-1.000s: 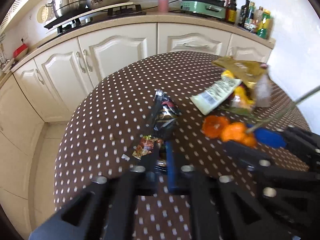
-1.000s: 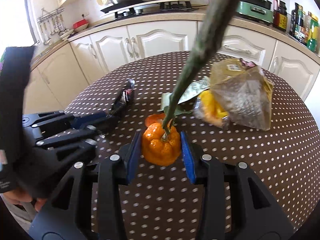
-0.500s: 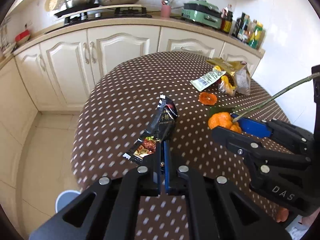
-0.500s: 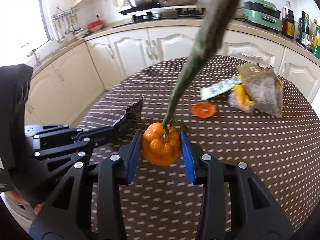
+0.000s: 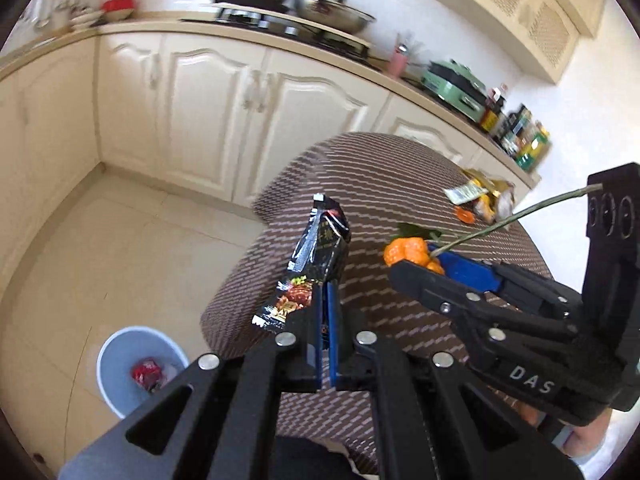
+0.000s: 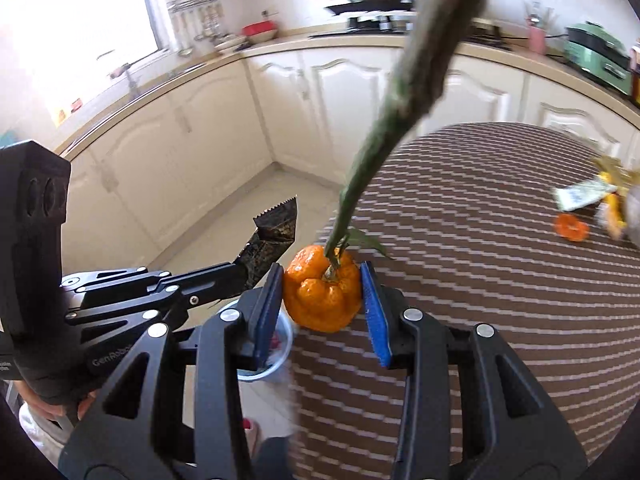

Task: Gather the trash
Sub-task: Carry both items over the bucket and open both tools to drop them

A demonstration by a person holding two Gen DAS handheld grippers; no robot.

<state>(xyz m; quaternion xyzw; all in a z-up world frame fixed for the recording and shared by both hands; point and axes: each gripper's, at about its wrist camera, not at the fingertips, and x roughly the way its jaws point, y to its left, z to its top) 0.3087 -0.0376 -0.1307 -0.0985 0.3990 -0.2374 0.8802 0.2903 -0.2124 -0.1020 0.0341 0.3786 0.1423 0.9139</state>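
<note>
Black foil wrapper (image 5: 318,258) is sitting pinched in the left tool (image 5: 325,312), whose jaws are fully closed on its lower end, above the edge of the brown table (image 5: 400,192). The right tool (image 6: 323,300) is clamping an orange fruit (image 6: 323,292), jaws partly apart at the fruit's width, over the table's rim. The step in hand looks like carrying both to the blue bin (image 5: 120,360) on the floor. Doing it well means bringing each tool squarely over the bin mouth before opening, one at a time. The wrapper's long axis is running up and away from the jaws, torn end uppermost; the fruit's stem (image 6: 372,152) is pointing up past the camera.
</note>
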